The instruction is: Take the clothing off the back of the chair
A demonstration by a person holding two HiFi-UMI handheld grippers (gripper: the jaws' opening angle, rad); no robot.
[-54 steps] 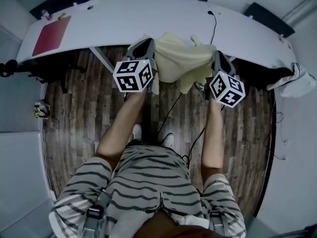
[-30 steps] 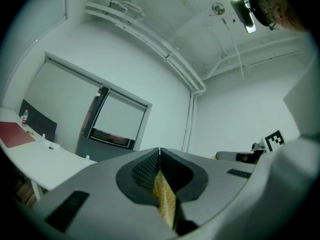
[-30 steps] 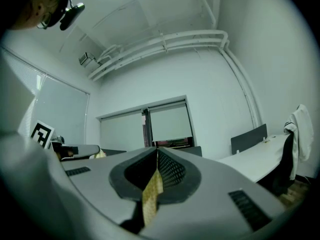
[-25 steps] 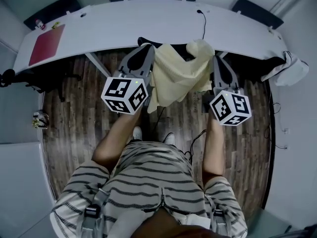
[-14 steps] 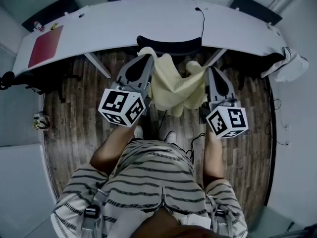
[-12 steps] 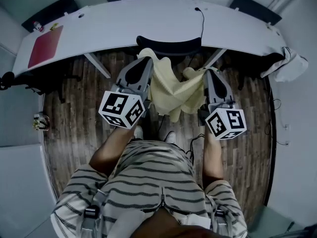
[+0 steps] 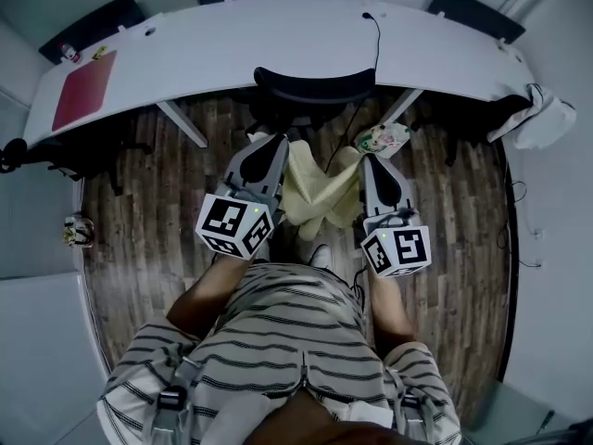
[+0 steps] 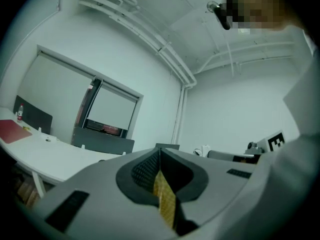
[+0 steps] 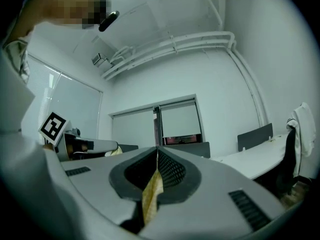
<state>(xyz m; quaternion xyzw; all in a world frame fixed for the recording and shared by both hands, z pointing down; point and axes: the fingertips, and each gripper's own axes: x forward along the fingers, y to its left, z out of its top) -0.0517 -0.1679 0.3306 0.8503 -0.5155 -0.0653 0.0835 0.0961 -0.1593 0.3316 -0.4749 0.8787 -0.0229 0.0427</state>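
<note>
A pale yellow garment [image 7: 320, 191] hangs slack between my two grippers, in front of the person's legs and clear of the black chair [image 7: 315, 83], whose backrest is bare. My left gripper [image 7: 273, 148] is shut on the garment's left edge; a yellow strip of the cloth [image 8: 164, 200] shows pinched between its pads. My right gripper [image 7: 374, 162] is shut on the right edge, with yellow fabric [image 9: 150, 195] caught between its jaws. Both grippers point level toward the desk.
A long white desk [image 7: 278, 40] curves across the top, with a red mat [image 7: 83, 89] at its left end and a black cable [image 7: 375, 40]. White clothing [image 7: 542, 123] hangs at the desk's right end. A patterned object [image 7: 382, 138] lies on the wooden floor.
Both grippers have drawn back from the chair toward the person and sunk lower, bringing the yellow garment with them. The chair's backrest now shows bare. The cloth hangs more bunched.
</note>
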